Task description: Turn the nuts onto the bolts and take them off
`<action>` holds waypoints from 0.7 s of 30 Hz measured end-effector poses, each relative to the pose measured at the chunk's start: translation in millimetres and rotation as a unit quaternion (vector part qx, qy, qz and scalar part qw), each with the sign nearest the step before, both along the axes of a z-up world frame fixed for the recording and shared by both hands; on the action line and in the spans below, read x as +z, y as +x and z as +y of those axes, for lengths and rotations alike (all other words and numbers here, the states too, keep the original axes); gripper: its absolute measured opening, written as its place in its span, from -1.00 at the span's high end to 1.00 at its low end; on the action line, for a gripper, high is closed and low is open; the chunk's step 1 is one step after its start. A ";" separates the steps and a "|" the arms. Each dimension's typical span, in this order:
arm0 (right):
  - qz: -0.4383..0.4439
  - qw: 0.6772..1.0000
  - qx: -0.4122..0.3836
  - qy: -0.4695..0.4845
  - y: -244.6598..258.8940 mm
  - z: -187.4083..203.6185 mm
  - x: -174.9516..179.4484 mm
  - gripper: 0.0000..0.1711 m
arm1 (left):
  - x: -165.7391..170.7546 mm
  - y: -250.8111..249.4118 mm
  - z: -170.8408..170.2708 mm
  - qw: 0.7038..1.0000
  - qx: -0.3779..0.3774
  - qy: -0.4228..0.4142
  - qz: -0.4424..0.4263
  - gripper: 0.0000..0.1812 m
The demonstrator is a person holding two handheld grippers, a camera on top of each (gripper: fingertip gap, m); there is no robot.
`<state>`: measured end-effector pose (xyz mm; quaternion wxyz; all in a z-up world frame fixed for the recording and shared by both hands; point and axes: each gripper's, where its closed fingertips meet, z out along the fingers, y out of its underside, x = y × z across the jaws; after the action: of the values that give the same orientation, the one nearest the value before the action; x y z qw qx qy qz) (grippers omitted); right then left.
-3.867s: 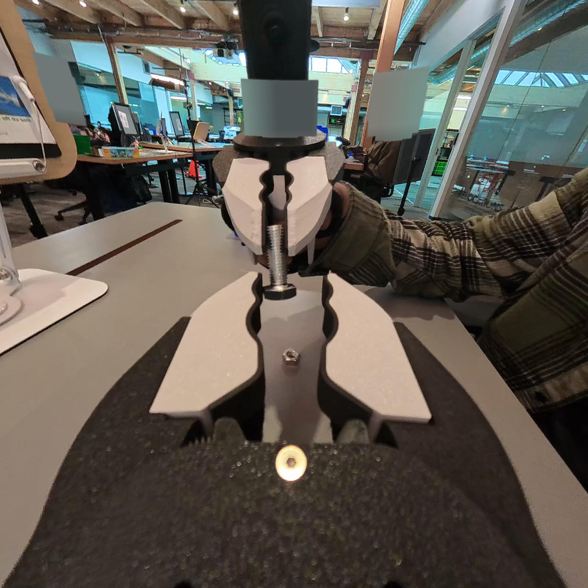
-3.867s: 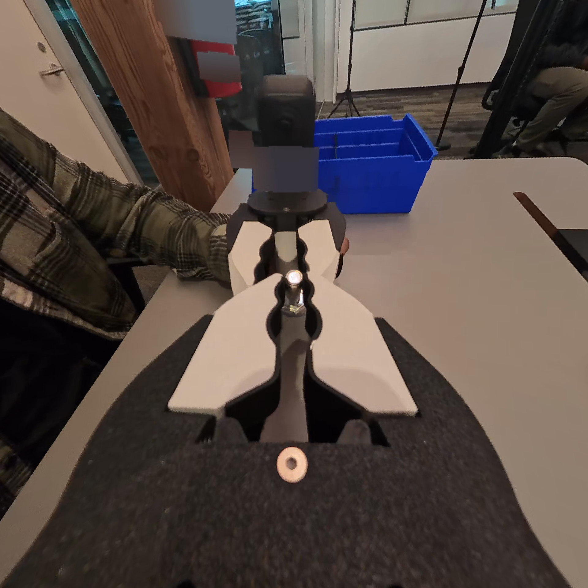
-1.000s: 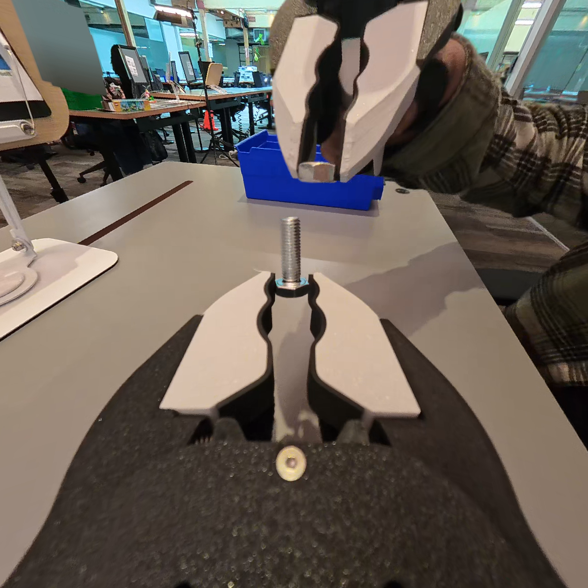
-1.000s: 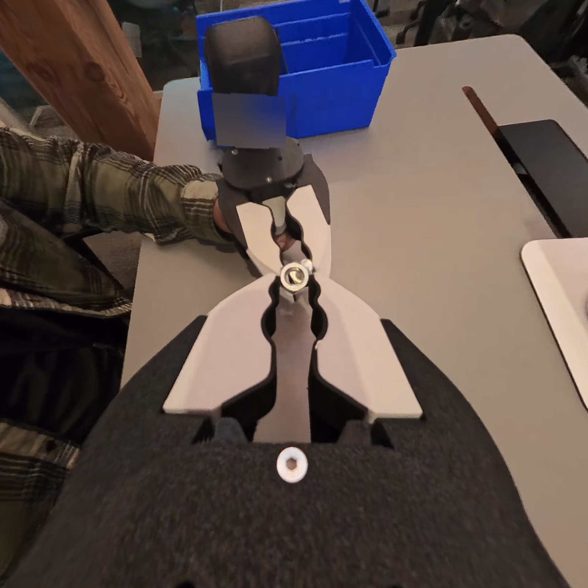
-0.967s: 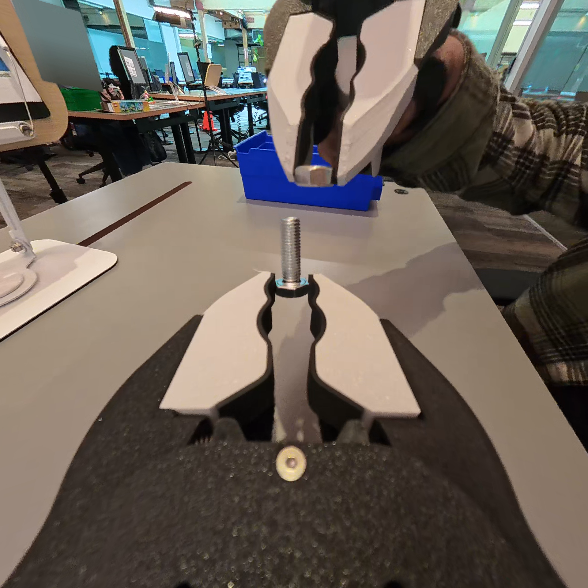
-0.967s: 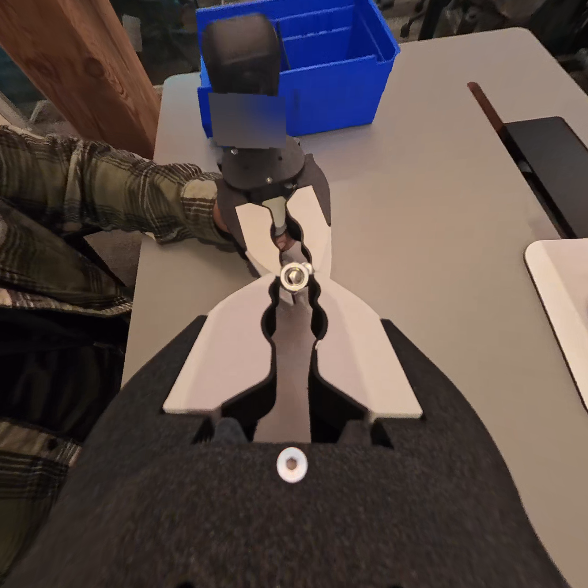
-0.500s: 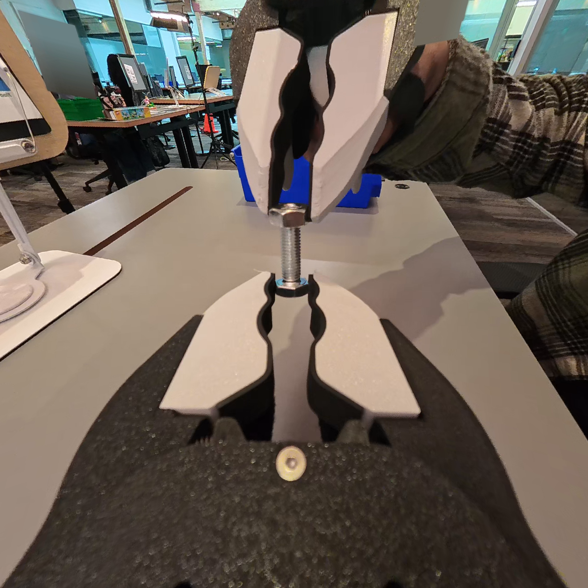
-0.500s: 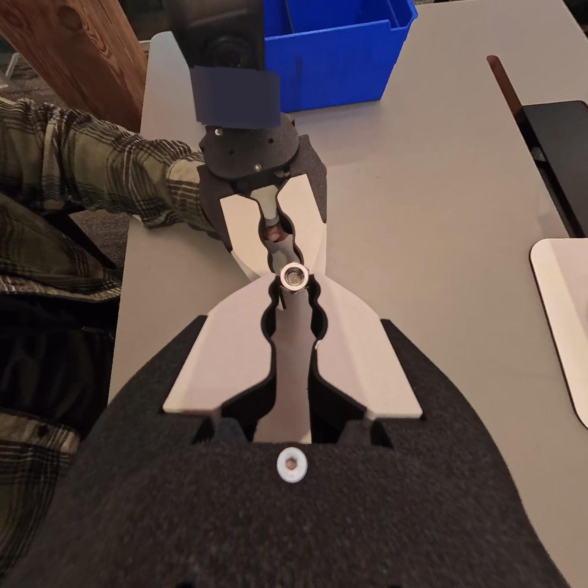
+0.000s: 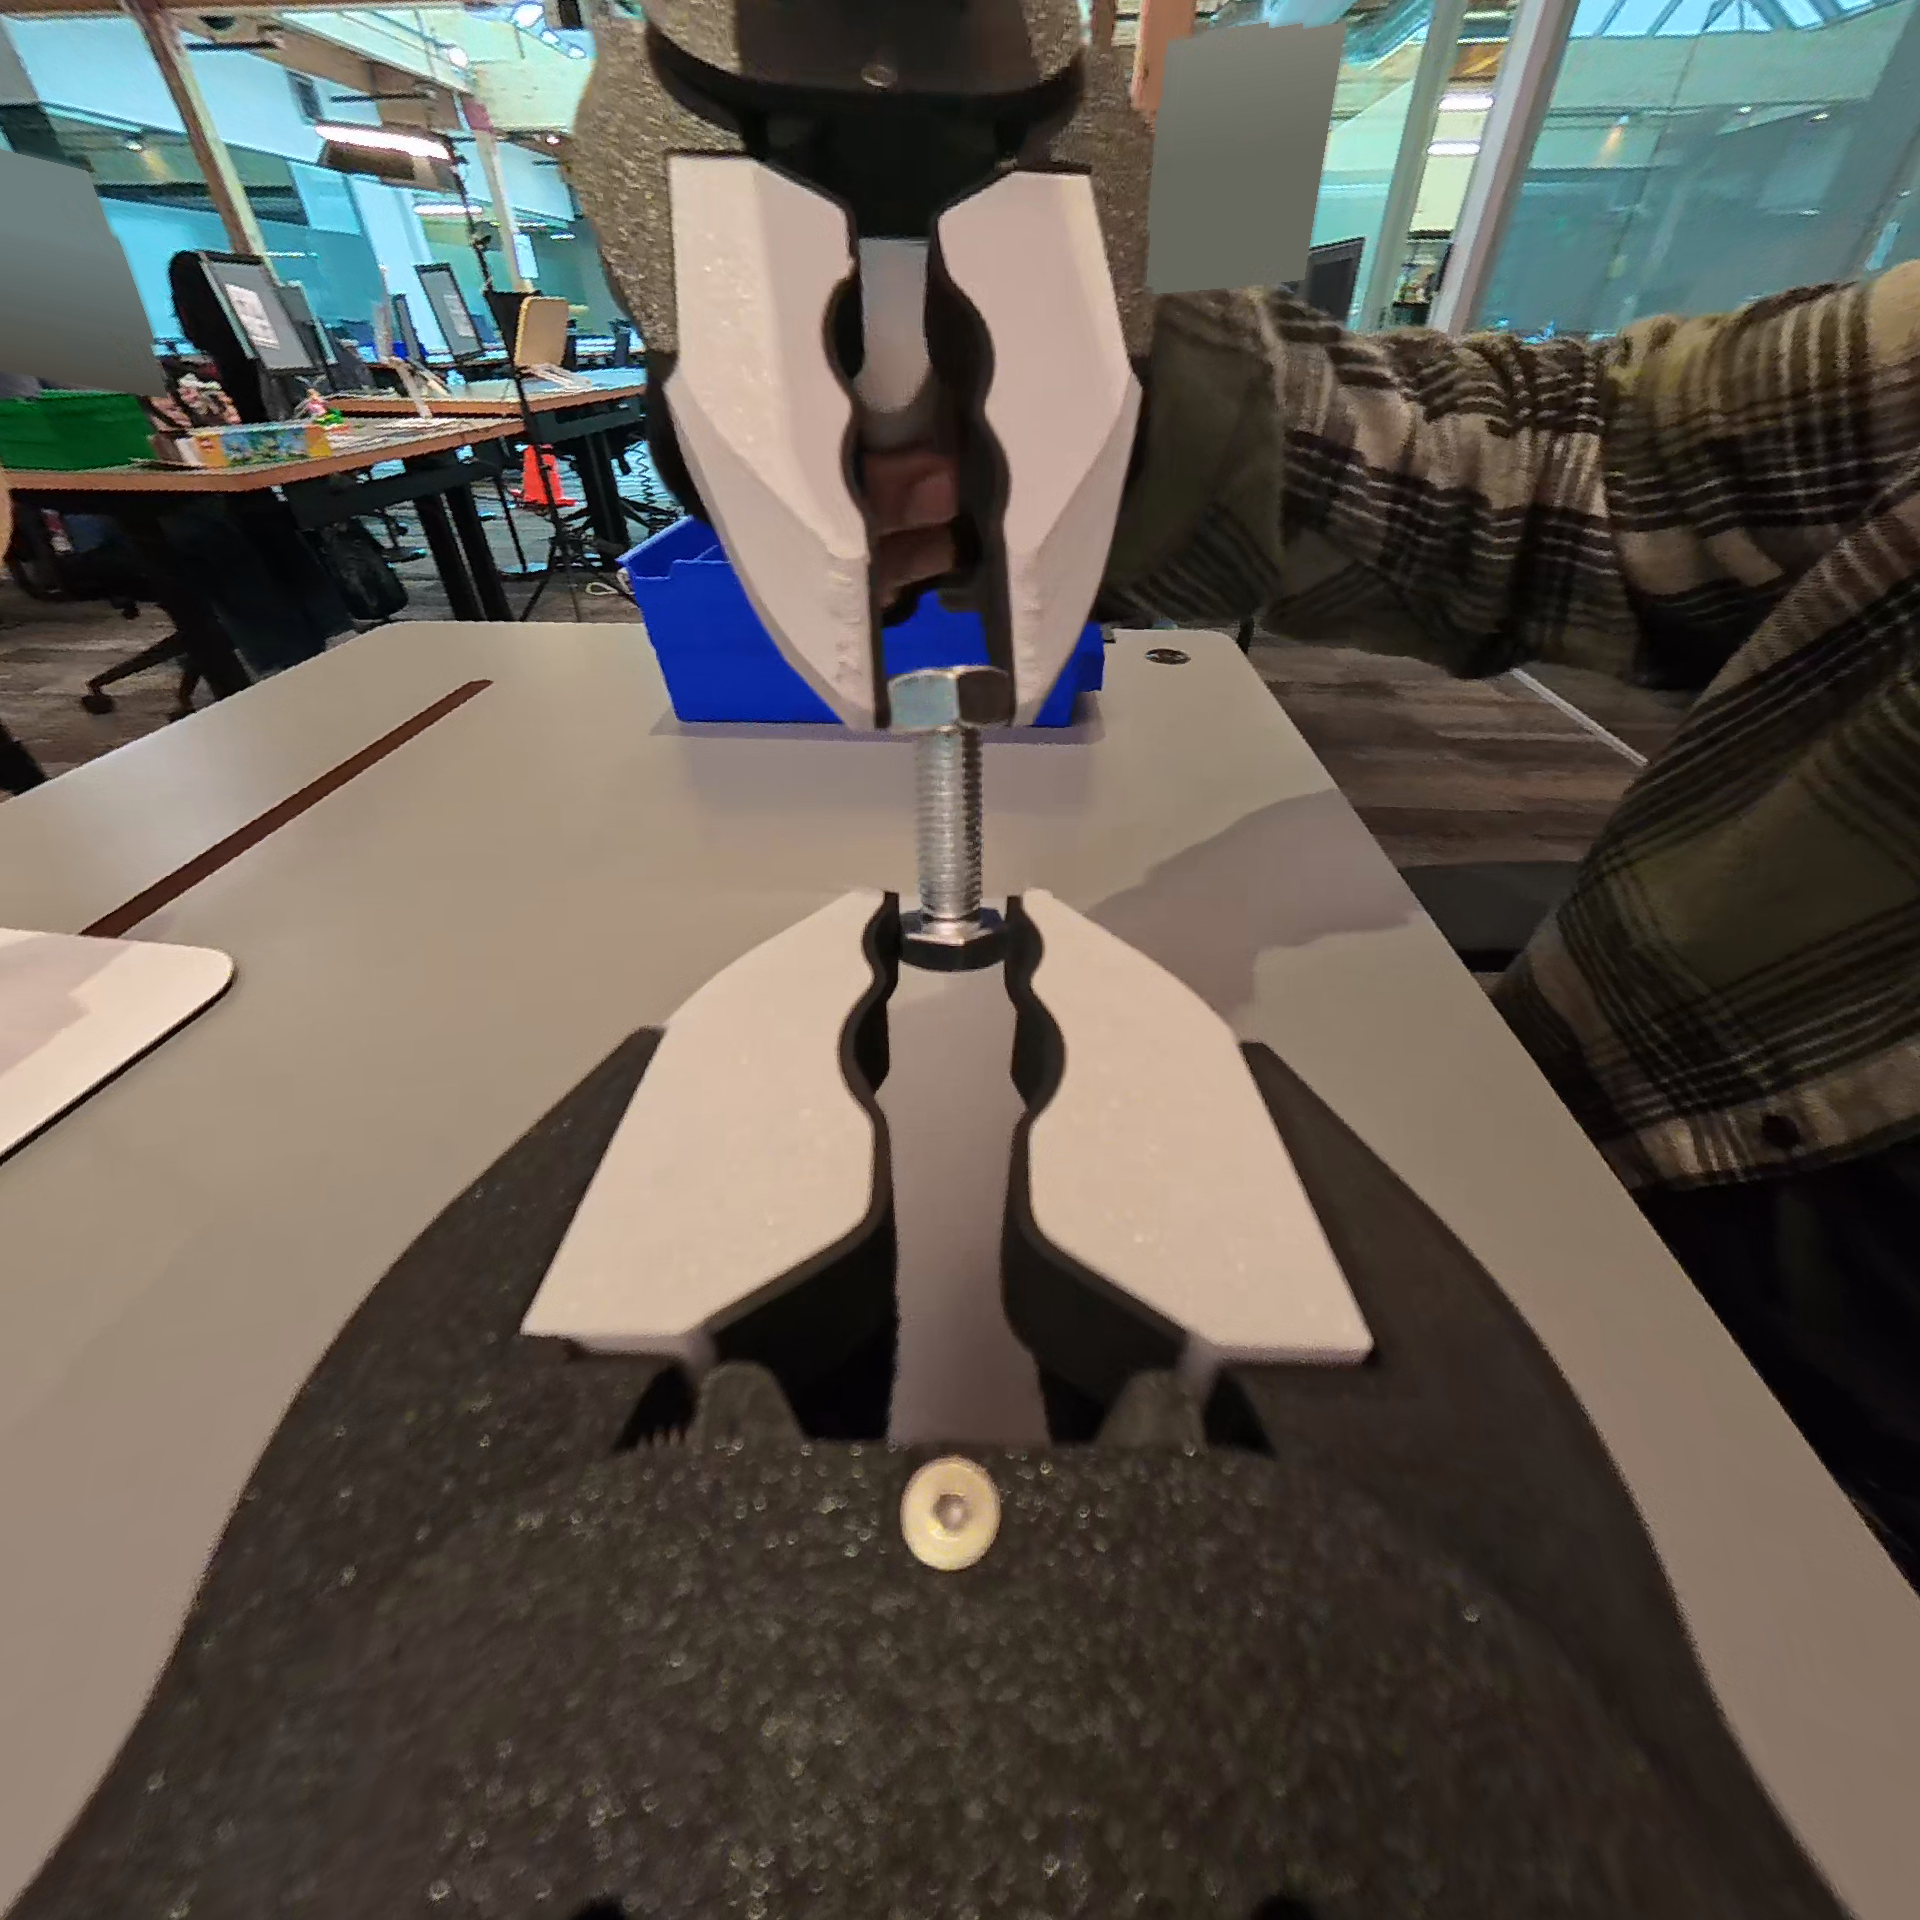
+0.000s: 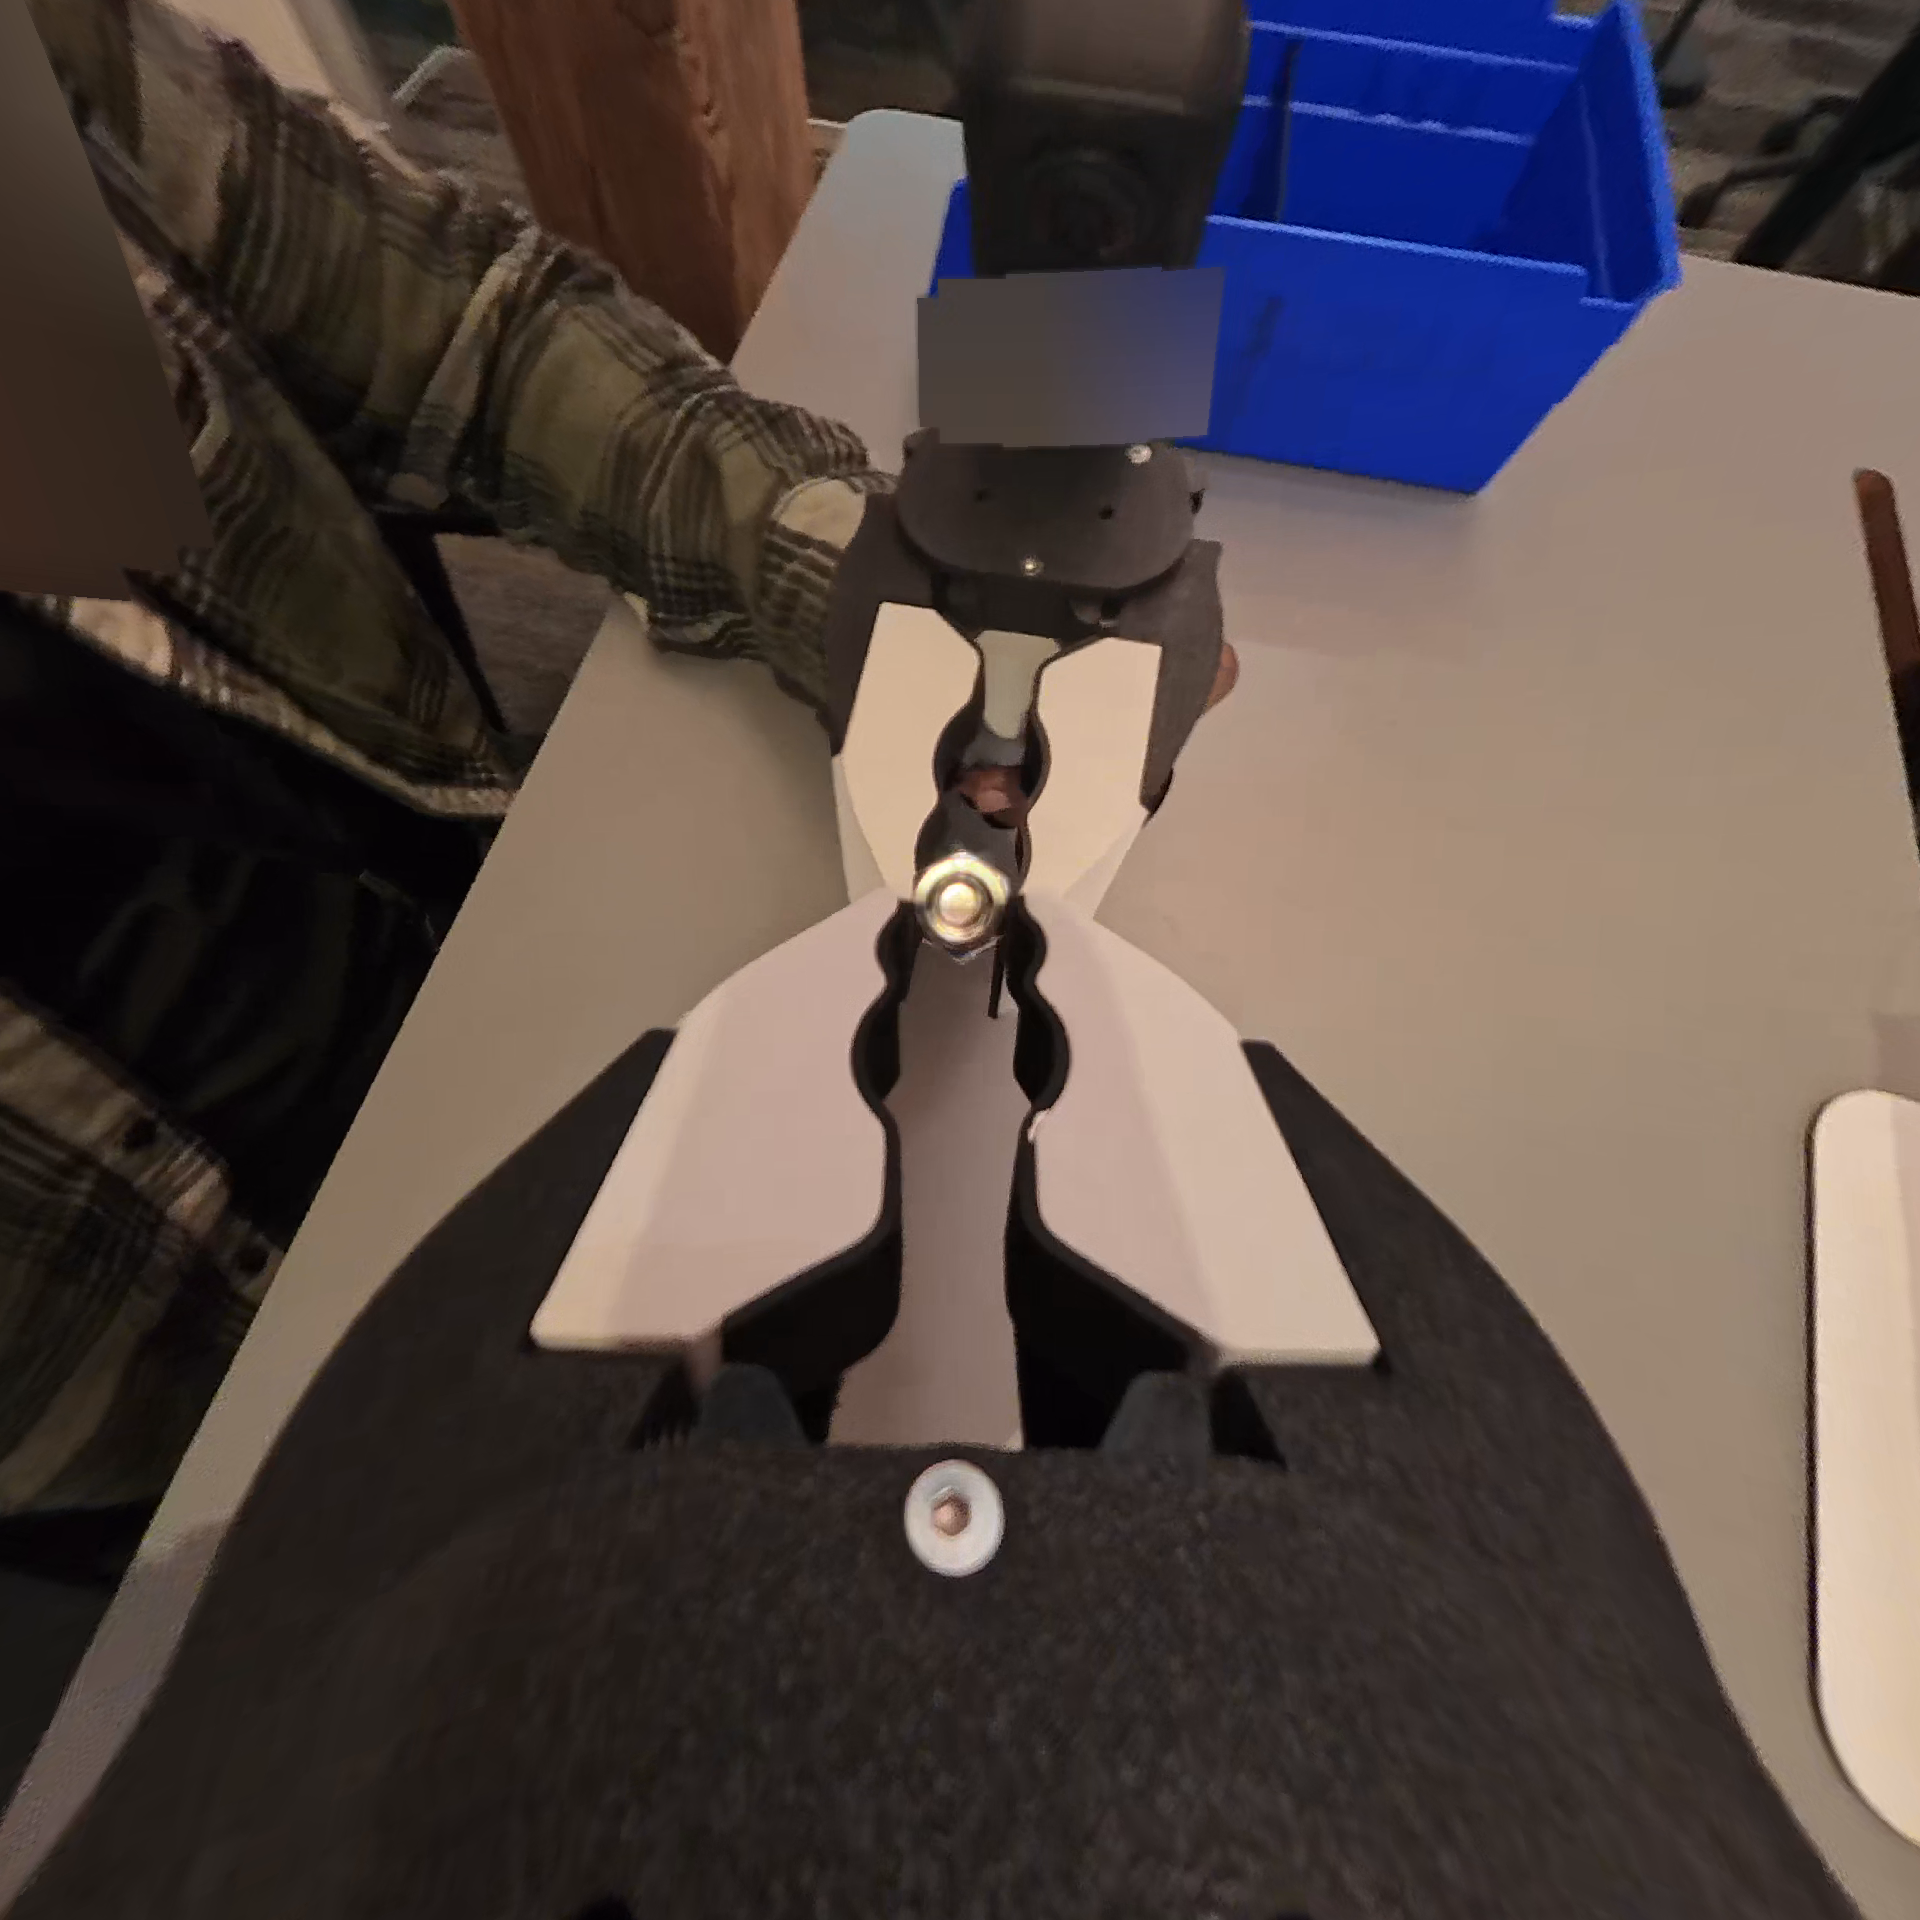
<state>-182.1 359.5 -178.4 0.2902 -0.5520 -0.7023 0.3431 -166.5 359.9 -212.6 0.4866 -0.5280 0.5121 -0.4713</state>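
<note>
Upright, left claw [image 9: 951, 935] pinches bolt [image 9: 945, 831] head; right claw [image 9: 951, 701] clamps nut [image 9: 948, 698]; overhead view hides threads.

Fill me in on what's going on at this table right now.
A person in a plaid shirt is working a hand-held gripper in each hand over a grey table. The left hand-held gripper is shut on the hexagonal head of an upright silver threaded bolt. The right hand-held gripper comes down from above, shut on a silver hex nut that sits at the top of the bolt's thread. How far it is threaded on cannot be told. A blue plastic bin stands behind.
</note>
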 end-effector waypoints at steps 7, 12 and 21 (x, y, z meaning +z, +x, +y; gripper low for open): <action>-0.063 0.996 0.056 0.008 5.0 -3.6 -6.2 0.80 | -5.2 4.7 -5.8 1.000 -0.016 -0.004 0.016 0.79; -0.142 0.987 0.077 0.027 10.9 -4.9 -15.4 0.80 | -15.0 8.8 -8.0 0.999 -0.022 -0.011 0.045 0.79; -0.177 0.980 0.081 0.043 11.7 -3.9 -19.3 0.80 | -20.0 10.2 -7.2 0.998 -0.019 -0.012 0.062 0.79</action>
<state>-170.4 355.5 -197.7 0.1564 -0.5326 -0.7988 0.2322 -156.3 352.7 -232.5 0.4386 -0.5520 0.5454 -0.4533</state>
